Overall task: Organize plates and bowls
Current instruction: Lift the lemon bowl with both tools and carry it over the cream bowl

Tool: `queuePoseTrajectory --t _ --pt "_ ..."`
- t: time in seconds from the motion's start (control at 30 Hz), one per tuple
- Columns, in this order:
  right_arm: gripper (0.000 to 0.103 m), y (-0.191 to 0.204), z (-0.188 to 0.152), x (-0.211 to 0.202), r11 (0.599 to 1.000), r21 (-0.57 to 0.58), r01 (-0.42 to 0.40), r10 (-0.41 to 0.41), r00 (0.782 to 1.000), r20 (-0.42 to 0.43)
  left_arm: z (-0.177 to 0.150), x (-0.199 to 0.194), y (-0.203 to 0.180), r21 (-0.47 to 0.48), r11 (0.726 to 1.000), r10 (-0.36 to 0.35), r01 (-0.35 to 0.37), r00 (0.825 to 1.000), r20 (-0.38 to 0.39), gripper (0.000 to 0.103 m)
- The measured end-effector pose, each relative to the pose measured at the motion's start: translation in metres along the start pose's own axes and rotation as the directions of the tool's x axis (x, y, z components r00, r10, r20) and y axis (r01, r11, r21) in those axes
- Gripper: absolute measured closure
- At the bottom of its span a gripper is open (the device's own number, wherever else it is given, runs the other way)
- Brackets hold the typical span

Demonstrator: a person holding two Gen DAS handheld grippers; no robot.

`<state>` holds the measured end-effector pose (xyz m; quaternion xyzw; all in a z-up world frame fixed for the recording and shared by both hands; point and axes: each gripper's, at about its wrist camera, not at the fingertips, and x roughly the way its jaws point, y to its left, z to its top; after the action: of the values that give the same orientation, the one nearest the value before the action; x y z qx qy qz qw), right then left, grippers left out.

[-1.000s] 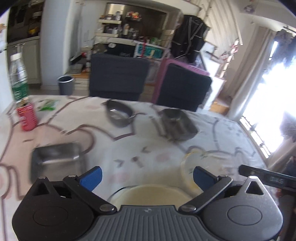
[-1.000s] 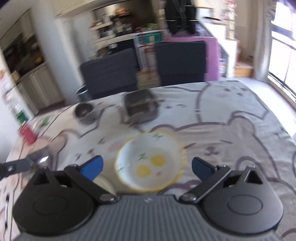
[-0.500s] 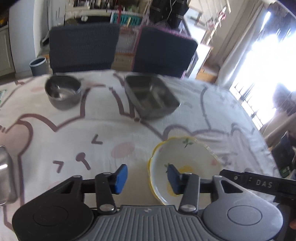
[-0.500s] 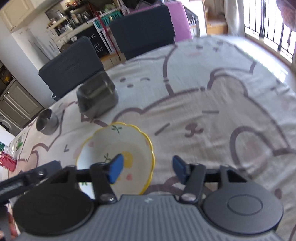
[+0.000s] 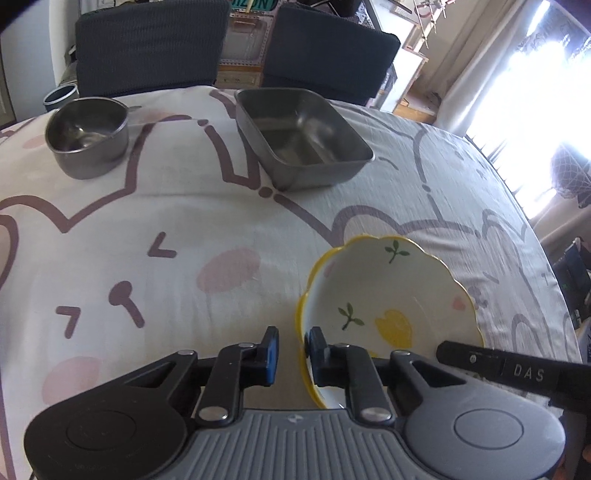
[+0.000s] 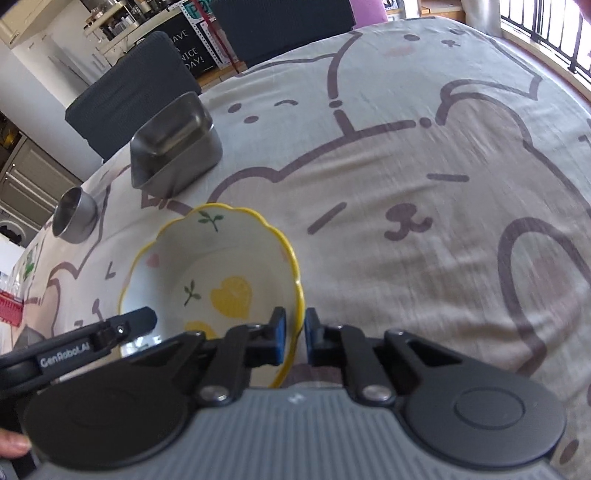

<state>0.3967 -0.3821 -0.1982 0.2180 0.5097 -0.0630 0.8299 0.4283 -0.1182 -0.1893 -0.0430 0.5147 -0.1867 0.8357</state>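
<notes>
This is a home, in the eating room. A big table wears a soft white cloth with cartoon bears (image 5: pixel 221 229). Two dark padded chairs (image 5: pixel 147 44) stand behind it. Kitchen shelves with jars (image 6: pixel 122 18) and bright windows with pale curtains (image 5: pixel 480 74) show too.

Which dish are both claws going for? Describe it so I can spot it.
On the table with the cartoon bear cloth, look nearest the cameras, in front of the steel tray and steel cup. It's the white bowl with a wavy yellow rim and yellow hearts, the only painted dish.
</notes>
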Motion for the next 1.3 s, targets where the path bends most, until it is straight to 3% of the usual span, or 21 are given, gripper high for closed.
queuePoseTrajectory --t 0.07,0.23,0.43,0.7,0.93,1.3 --pt "0.093 0.001 0.001 0.001 1.000 0.006 -0.002 0.002 1.000 0.002 -0.001 0.000 -0.001 -0.002 1.000 -0.013 0.013 1.000 0.005 0.095" --pt "0.093 0.013 0.000 -0.004 0.996 -0.080 0.030 -0.029 0.999 0.014 -0.003 -0.005 -0.006 -0.003 1.000 0.021 -0.020 0.999 0.033 0.094" --pt "0.092 0.023 -0.002 -0.031 0.992 -0.119 0.035 -0.025 0.996 0.085 -0.004 -0.039 -0.018 0.042 0.998 0.036 -0.042 0.990 0.134 0.094" --pt "0.092 0.034 -0.008 -0.089 0.989 -0.150 -0.015 0.046 0.978 0.203 -0.013 -0.105 -0.023 0.042 0.998 0.026 -0.038 0.967 0.252 0.094" --pt "0.093 0.051 -0.028 -0.130 0.979 -0.187 -0.075 0.124 0.956 0.266 -0.036 -0.155 -0.013 -0.008 0.999 0.047 -0.047 0.951 0.306 0.094" --pt "0.093 0.091 -0.069 -0.151 0.955 -0.265 -0.129 0.200 0.945 0.260 -0.080 -0.211 0.024 -0.099 0.989 0.134 -0.106 0.925 0.355 0.095"
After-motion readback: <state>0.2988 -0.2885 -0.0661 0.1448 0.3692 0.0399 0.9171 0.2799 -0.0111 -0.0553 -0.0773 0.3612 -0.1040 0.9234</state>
